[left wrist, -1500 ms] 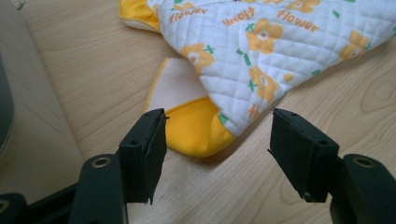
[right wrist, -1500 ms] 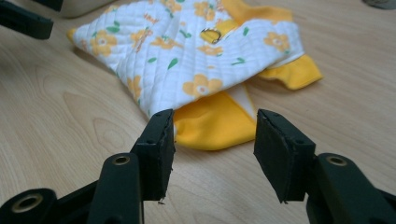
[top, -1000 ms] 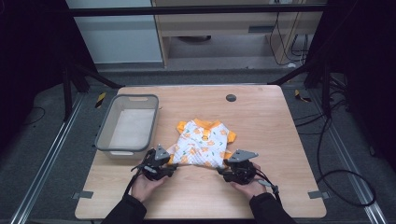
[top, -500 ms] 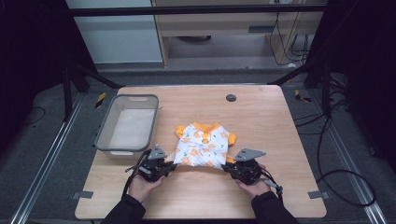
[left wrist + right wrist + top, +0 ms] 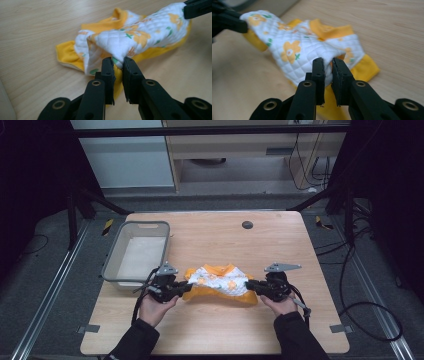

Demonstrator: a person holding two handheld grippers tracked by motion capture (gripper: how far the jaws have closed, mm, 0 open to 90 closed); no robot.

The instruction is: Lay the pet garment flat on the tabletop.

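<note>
The wooden counter [image 5: 215, 240] spans the middle of the high view, with a grey tub [image 5: 137, 252] at its left. Lower centre lies a small white and orange flowered garment [image 5: 218, 281], stretched between both hands. The left claw [image 5: 184, 288] and right claw [image 5: 251, 285] each clamp a fold of it

Both tongs, L [image 5: 186, 288] & R [image 5: 251, 285], clamped on cloth, prob. raised off table.
</note>
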